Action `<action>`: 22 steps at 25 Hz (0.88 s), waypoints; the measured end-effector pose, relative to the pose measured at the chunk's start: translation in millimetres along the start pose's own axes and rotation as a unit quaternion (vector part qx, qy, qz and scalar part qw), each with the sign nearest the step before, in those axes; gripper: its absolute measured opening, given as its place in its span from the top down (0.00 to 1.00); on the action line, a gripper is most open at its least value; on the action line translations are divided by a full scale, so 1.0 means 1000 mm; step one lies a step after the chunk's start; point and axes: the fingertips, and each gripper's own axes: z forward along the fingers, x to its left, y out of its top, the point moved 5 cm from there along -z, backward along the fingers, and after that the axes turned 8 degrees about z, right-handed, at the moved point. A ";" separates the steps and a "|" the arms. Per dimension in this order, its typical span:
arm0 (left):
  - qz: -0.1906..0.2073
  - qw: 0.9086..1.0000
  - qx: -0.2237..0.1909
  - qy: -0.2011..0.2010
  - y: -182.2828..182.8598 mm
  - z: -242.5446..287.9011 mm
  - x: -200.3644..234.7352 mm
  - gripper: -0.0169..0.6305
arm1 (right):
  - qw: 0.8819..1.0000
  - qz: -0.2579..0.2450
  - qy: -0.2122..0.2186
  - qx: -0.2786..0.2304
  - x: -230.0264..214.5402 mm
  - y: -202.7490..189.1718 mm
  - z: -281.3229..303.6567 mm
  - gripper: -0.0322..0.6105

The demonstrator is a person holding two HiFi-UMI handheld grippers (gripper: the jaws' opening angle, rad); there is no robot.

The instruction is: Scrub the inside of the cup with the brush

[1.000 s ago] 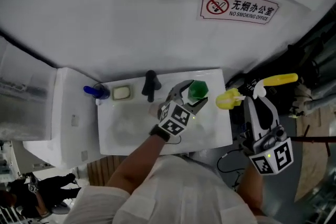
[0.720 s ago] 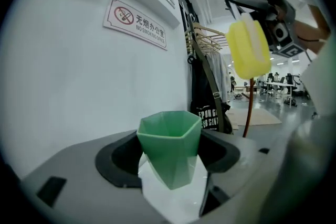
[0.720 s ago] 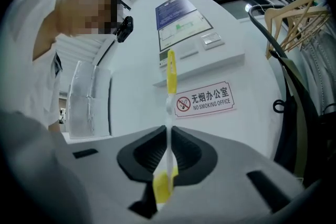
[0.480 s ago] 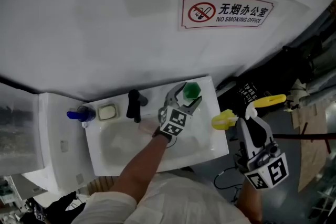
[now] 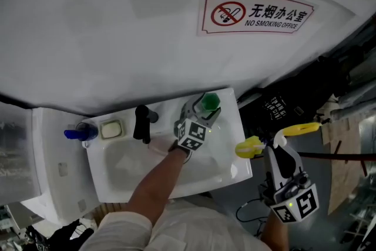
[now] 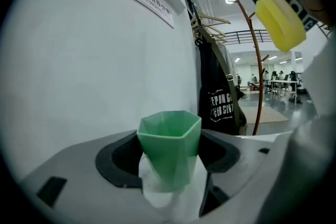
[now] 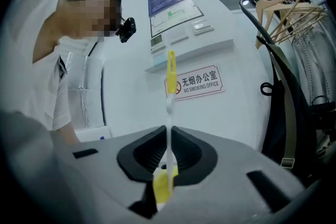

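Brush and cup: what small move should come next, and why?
Probably swing the right gripper left, bringing the brush head over the mouth of the green cup: the left gripper holds it upright, and the brush sits apart to its right.

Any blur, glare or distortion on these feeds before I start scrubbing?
Head view: sharp, wall bowed, corners dim. Left gripper view: fisheye with black corners, green cup crisp, ceiling lamp glaring upper right. Right gripper view: fisheye too, brush sharp, its near yellow end blurred.

The cup over the sink, brush to its right
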 end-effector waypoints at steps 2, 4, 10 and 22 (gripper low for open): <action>0.001 1.000 0.000 0.001 -0.003 0.004 0.001 0.50 | 1.000 0.002 0.000 0.002 -0.001 -0.004 0.000 0.90; 0.006 1.000 -0.001 0.000 -0.005 0.006 -0.001 0.50 | 1.000 0.003 -0.002 0.006 -0.002 -0.006 -0.001 0.90; 0.013 1.000 0.008 -0.013 -0.015 0.012 -0.009 0.50 | 1.000 0.005 -0.001 0.015 -0.006 -0.011 0.000 0.90; -0.037 0.999 0.023 -0.006 -0.006 -0.006 -0.004 0.40 | 1.000 0.011 0.024 0.013 -0.005 -0.007 0.008 0.90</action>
